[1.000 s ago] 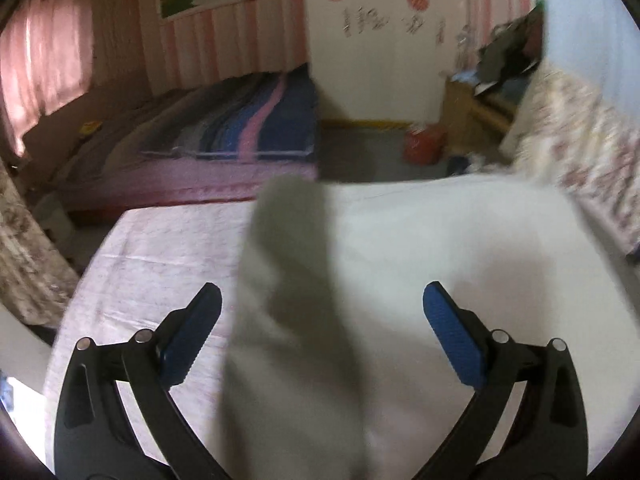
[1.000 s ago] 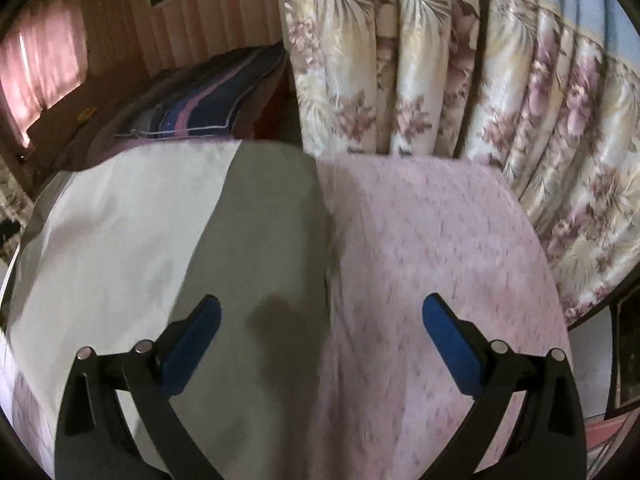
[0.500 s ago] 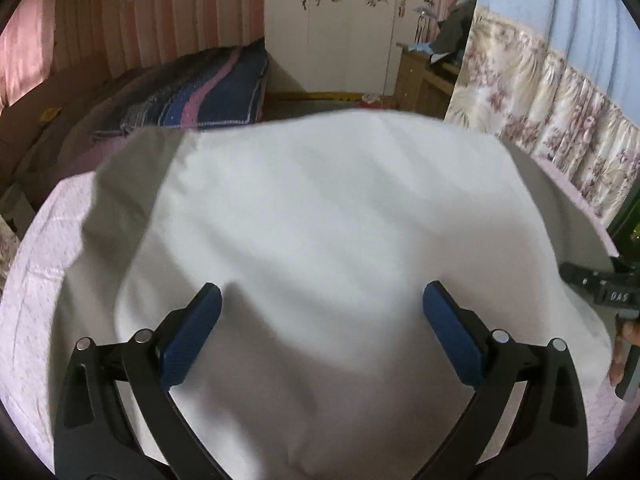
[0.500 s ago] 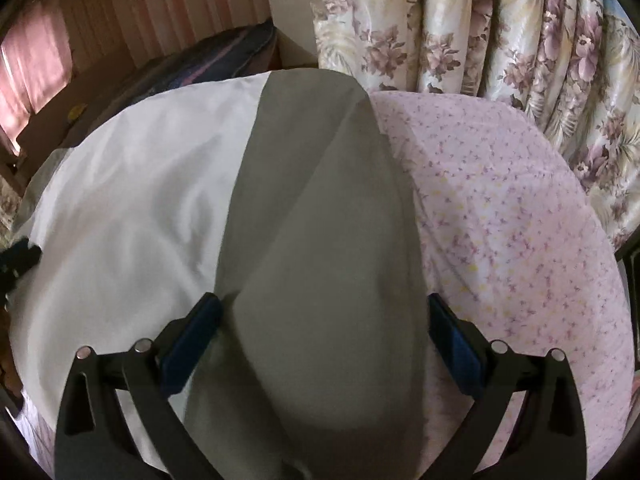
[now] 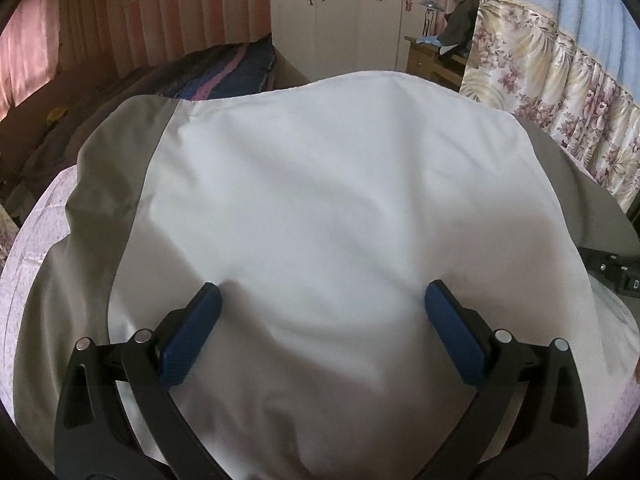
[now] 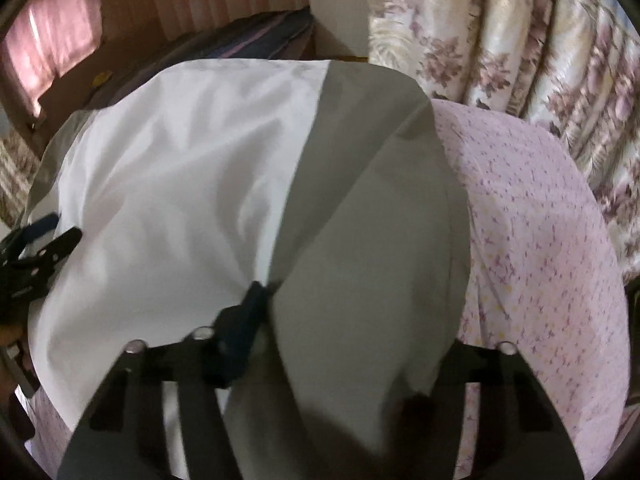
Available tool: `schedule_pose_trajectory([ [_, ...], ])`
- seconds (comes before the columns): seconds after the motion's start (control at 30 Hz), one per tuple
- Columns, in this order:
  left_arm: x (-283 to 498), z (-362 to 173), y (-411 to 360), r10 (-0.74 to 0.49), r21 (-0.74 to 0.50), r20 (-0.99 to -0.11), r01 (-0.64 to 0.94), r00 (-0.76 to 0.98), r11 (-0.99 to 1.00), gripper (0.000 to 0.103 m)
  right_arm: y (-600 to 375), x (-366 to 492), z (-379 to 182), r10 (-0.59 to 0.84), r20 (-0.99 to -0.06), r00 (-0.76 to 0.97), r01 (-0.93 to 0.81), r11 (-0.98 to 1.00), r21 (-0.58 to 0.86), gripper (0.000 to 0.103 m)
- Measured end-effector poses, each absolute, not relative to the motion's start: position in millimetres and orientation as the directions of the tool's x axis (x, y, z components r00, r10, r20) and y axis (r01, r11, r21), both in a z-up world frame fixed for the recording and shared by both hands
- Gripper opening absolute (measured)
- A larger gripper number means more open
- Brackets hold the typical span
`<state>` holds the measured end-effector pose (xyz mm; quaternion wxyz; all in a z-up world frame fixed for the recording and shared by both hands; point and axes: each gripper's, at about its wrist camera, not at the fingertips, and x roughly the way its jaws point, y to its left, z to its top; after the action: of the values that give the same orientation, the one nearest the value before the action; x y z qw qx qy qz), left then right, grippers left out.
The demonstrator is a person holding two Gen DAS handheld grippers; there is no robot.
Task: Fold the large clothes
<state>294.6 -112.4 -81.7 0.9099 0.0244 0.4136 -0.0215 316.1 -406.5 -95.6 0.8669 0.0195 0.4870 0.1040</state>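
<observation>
The right gripper [image 6: 340,320] tilts steeply down, its jaws just closing with a grey fold of the garment [image 6: 192,168] between them; whether they pinch it is unclear. The left gripper [image 5: 320,300], jaws spread wide, angles down above the white panel. The garment lies on the pink floral bed [image 6: 540,220].

A: Where does the left wrist view look from?
B: Close above the white and grey garment [image 5: 340,200], tilted down along its fingers [image 5: 192,340], facing the wardrobe [image 5: 340,12].
A: And the right one?
B: Equally near, angled down over the garment's grey side, facing the flowered curtain [image 6: 520,40].
A: What do both take in?
B: The garment, the pink bedsheet [image 6: 540,220] and the striped bed [image 5: 224,76] behind.
</observation>
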Motion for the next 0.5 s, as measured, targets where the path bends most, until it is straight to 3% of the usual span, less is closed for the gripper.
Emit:
schedule_pose_trajectory([
  [0.03,294,-82,-112,-0.013,0.034,-0.754,0.058,0.657,0.998,0.100,-408,316,-92,0.194,-0.839,0.508,-0.157,0.979,0.132,0.034],
  [0.13,296,-82,-115,0.003,0.051,-0.755,0.054,0.655,0.997,0.100,-417,315,-73,0.239,-0.817,0.524,-0.146,0.971,0.191,0.016],
  [0.5,294,-83,-107,-0.029,0.008,-0.758,0.054,0.652,0.999,0.100,-370,307,15,0.338,-0.736,0.587,-0.247,0.940,0.234,0.011],
])
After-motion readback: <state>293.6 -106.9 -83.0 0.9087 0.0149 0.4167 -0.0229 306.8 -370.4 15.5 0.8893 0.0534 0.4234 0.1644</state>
